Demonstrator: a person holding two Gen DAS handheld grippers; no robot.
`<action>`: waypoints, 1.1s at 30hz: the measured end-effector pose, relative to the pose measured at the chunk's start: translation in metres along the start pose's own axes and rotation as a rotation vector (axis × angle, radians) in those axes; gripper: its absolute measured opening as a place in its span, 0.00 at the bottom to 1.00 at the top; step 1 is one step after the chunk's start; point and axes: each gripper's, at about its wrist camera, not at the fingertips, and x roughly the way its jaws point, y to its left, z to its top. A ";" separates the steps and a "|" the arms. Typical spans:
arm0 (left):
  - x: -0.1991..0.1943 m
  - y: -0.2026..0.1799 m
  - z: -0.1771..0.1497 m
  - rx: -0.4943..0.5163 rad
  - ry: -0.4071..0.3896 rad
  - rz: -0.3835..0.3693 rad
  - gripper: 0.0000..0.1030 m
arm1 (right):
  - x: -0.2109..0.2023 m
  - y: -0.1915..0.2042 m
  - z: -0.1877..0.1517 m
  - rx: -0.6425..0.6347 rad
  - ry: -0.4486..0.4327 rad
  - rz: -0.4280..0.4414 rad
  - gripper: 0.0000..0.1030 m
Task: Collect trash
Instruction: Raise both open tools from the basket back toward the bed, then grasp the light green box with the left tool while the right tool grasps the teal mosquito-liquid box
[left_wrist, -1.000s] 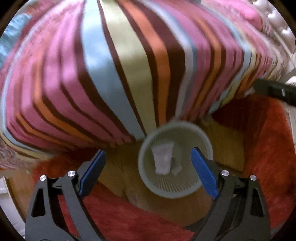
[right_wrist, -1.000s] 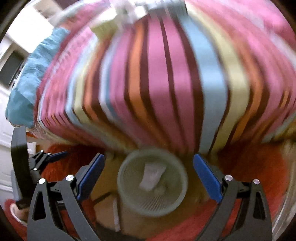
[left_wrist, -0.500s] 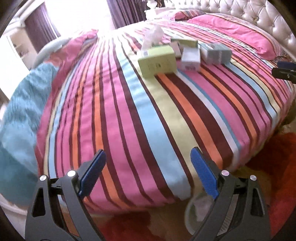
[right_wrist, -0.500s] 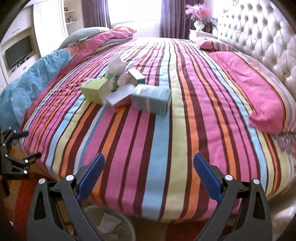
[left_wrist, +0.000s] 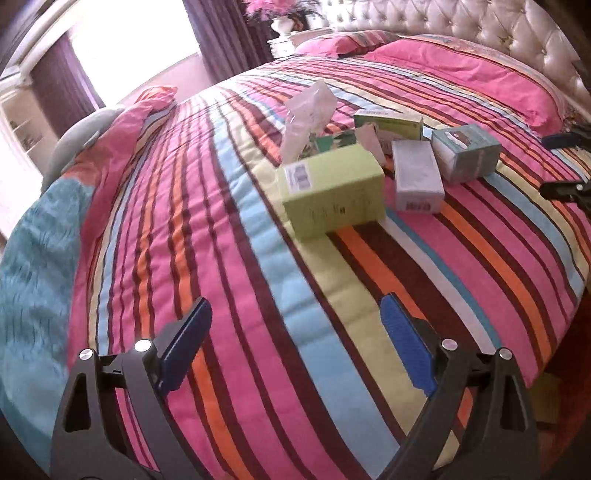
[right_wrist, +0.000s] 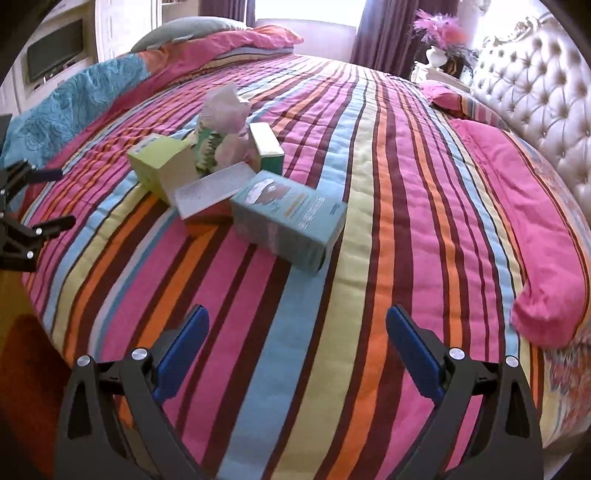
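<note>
Several pieces of trash lie in a cluster on the striped bed (left_wrist: 258, 295). A lime-green box (left_wrist: 332, 190) is nearest the left gripper; it also shows in the right wrist view (right_wrist: 162, 168). A pale lilac box (left_wrist: 415, 177), a teal box (left_wrist: 465, 151) (right_wrist: 291, 218), a green-and-white box (left_wrist: 389, 123) and a crumpled clear wrapper (left_wrist: 308, 114) (right_wrist: 225, 109) lie with it. My left gripper (left_wrist: 295, 350) is open and empty above the bed's near edge. My right gripper (right_wrist: 297, 350) is open and empty, short of the teal box.
Pink pillows (right_wrist: 535, 236) and a tufted white headboard (right_wrist: 535, 92) lie to the right. A blue and pink duvet (left_wrist: 33, 277) is bunched at the left. A red rug (right_wrist: 22, 369) covers the floor beside the bed.
Both grippers have lifted from over the mesh bin on the floor and moved in over the bed. The bin has dropped out of view and the boxes have come closer.
</note>
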 end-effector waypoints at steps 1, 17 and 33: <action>0.004 0.000 0.004 0.016 -0.001 -0.008 0.87 | 0.002 -0.003 0.003 0.000 0.001 -0.001 0.90; 0.057 -0.001 0.055 0.179 0.046 -0.130 0.87 | 0.053 -0.021 0.033 -0.139 0.108 -0.017 0.90; 0.089 -0.023 0.097 0.499 0.113 -0.148 0.87 | 0.081 -0.004 0.063 -0.350 0.222 0.030 0.90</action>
